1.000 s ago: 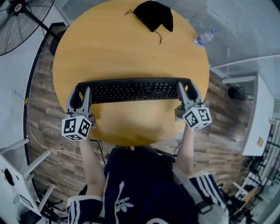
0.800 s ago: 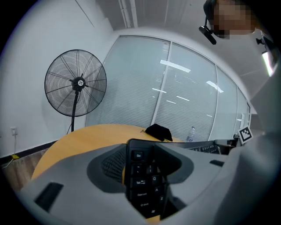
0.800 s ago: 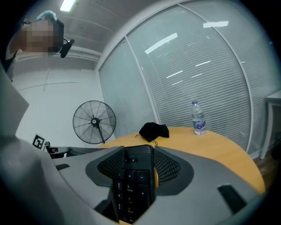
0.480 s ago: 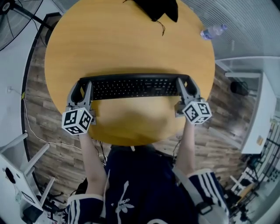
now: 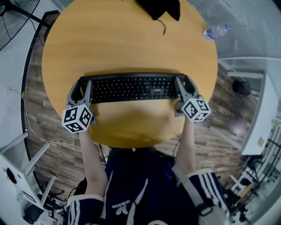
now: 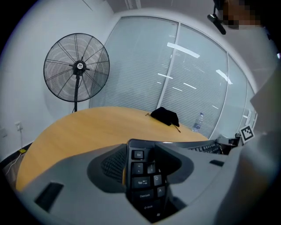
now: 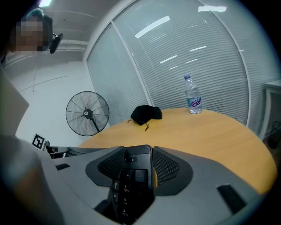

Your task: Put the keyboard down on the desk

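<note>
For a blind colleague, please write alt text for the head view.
The left gripper and the right gripper each clamp one end of a black keyboard over a round wooden desk. A black pouch and a water bottle sit at its far side.

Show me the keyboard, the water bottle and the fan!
keyboard [image 5: 131, 88], head view, on the middle rows of keys.
water bottle [image 7: 193, 102], right gripper view, on its label.
fan [image 6: 77, 67], left gripper view, on the centre hub.
</note>
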### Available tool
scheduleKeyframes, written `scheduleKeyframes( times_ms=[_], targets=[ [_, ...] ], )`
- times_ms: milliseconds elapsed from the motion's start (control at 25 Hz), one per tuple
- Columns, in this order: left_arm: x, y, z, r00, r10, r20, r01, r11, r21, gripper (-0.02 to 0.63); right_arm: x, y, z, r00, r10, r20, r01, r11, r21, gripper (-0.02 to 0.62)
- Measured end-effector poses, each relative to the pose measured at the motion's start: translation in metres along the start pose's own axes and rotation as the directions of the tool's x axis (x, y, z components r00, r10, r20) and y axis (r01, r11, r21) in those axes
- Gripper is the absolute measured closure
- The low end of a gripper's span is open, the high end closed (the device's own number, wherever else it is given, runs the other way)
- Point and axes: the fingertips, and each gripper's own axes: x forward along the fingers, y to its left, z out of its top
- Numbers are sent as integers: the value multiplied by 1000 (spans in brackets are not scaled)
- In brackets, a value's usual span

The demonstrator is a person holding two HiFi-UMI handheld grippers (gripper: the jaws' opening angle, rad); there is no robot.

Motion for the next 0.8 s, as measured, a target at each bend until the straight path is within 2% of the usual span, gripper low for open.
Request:
scheduleKeyframes(
  times_ms=[320,440,800],
  targets=[
    [22,7,-14,996,42,-74,-43,999,-11,420,21,-16,-20,992,-47,-119,52,998,43,397],
    [28,9,-20,994,52,-100,-53,999,-6,420,24,-17,-23,984,-69,-162,73,997,20,396],
    [36,10,-27,986,79,-149,-78,997,9,420,28,-27,-40,974,-93,-208,109,992,65,397]
  ],
)
